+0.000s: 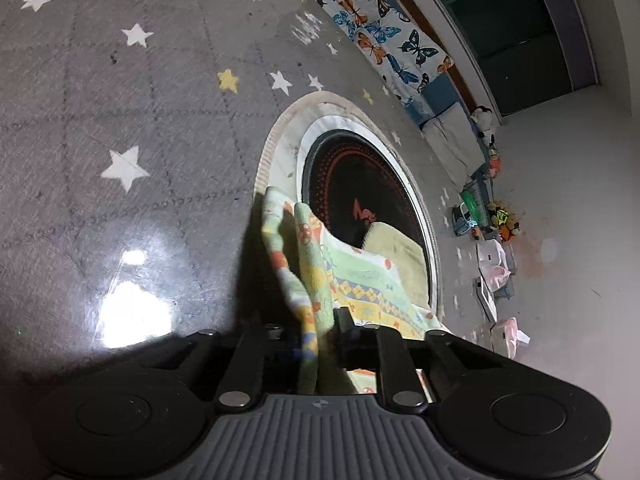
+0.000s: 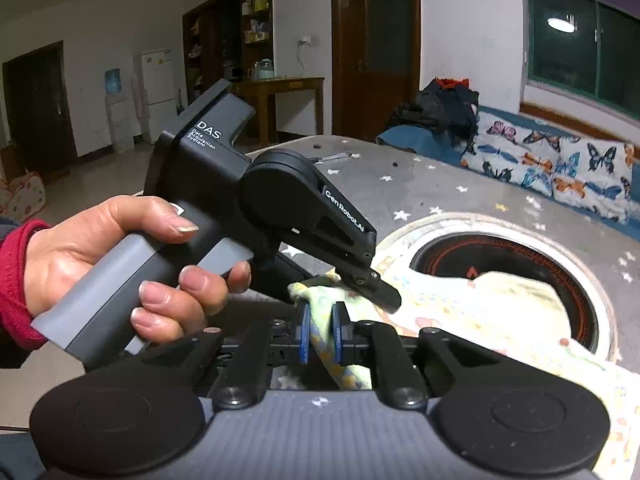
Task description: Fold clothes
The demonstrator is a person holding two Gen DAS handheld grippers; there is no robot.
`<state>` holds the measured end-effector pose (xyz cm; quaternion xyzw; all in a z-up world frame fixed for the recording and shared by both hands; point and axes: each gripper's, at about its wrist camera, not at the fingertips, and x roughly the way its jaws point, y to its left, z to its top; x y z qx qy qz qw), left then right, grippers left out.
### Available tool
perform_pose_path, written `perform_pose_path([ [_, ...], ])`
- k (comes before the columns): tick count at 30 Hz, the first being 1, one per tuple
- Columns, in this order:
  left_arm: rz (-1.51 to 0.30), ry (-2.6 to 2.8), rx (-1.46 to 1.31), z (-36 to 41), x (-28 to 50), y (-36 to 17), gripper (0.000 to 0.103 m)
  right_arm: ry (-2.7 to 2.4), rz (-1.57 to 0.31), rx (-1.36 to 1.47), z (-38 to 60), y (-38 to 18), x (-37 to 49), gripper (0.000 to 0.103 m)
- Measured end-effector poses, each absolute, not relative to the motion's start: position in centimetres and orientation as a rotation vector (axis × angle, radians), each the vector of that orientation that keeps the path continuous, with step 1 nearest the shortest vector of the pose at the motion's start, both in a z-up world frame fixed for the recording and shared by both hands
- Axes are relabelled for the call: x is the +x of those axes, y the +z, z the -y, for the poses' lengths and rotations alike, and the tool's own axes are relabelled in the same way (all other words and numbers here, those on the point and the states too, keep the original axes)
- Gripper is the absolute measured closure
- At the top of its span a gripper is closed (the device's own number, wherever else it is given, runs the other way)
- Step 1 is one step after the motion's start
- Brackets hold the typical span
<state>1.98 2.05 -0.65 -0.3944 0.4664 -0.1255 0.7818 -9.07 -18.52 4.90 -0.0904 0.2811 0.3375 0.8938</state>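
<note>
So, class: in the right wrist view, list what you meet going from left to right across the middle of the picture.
Red sleeve → hand → left gripper → patterned cloth → round black burner → butterfly cushions.

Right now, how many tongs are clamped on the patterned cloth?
2. The right tongs pinch a fold of the patterned cloth in the near foreground; the left tongs grip the same bunched edge just beyond them.
</note>
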Motion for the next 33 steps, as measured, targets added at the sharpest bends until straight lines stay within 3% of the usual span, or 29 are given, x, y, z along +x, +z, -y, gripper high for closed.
perform_pose_path([
  [3, -1.004, -0.267, -0.841, -2.1, 1.9, -0.6, 0.088, 0.68, -0.591, -0.14, 20.1, 4.9, -9.1, 0.083],
  [10, -0.996, -0.255, -0.821, -1.8, 1.8, -0.4, 0.088, 0.461, -0.616, -0.098, 26.3, 4.4, -8.1, 0.082],
  [15, -0.992, -0.249, -0.806, -1.6, 1.8, -0.2, 0.088, 0.244, -0.646, -0.067, 31.8, 3.1, -6.4, 0.076],
  [17, -0.991, -0.247, -0.8, -1.5, 1.7, -0.2, 0.088, 0.163, -0.655, -0.039, 33.9, 2.5, -5.5, 0.064],
  [21, -0.989, -0.246, -0.787, -1.4, 1.7, -0.1, 0.088, 0.084, -0.663, 0.046, 37.4, 1.3, -4.2, 0.062],
  [23, -0.988, -0.247, -0.781, -1.3, 1.7, 0.0, 0.088, 0.067, -0.671, 0.095, 38.7, 0.7, -3.6, 0.055],
  [31, -0.977, -0.255, -0.741, -1.0, 1.8, 0.3, 0.088, 0.06, -0.673, 0.172, 39.5, -0.4, -3.2, 0.056],
  [33, -0.967, -0.261, -0.728, -0.8, 1.7, 0.4, 0.088, 0.075, -0.676, 0.174, 39.0, -0.3, -3.3, 0.072],
])
